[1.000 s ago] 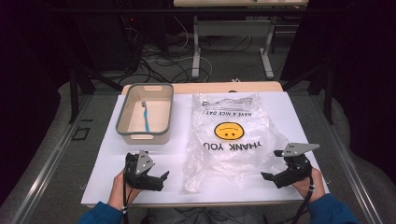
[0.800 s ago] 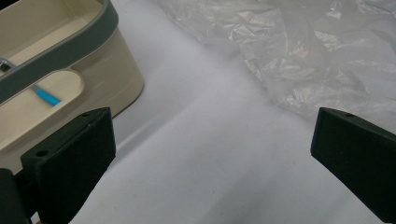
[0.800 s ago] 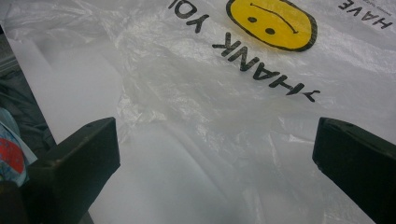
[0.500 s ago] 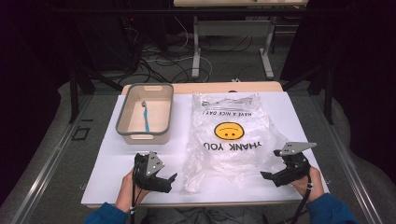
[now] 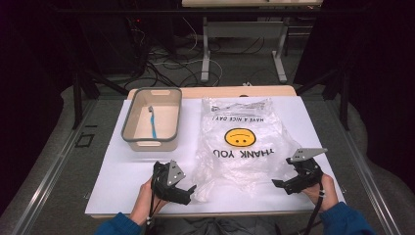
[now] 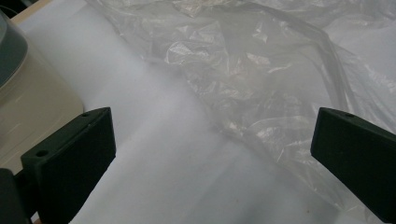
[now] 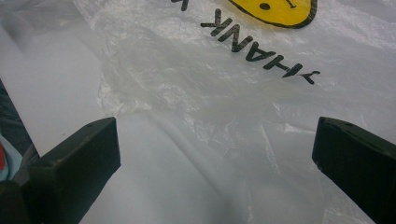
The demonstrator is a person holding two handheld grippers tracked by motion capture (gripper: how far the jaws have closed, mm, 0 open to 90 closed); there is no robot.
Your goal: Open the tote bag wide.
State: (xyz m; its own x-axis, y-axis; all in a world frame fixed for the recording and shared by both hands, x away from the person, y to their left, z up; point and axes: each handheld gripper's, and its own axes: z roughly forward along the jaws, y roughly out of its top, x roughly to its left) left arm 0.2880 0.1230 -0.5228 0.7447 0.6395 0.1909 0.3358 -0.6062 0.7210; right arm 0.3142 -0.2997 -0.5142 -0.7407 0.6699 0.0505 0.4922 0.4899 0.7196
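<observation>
A crumpled clear plastic bag [image 5: 243, 144], printed with a yellow smiley face and "THANK YOU", is lying flat on the white surface [image 5: 122, 171].

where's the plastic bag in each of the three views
High view: the plastic bag lies flat right of centre on the white table, between the two grippers.
Left gripper view: its crumpled clear edge runs from top centre to lower right.
Right gripper view: it covers the upper and right part.
Shared landmark: the black THANK YOU print, in the high and right gripper views.
</observation>
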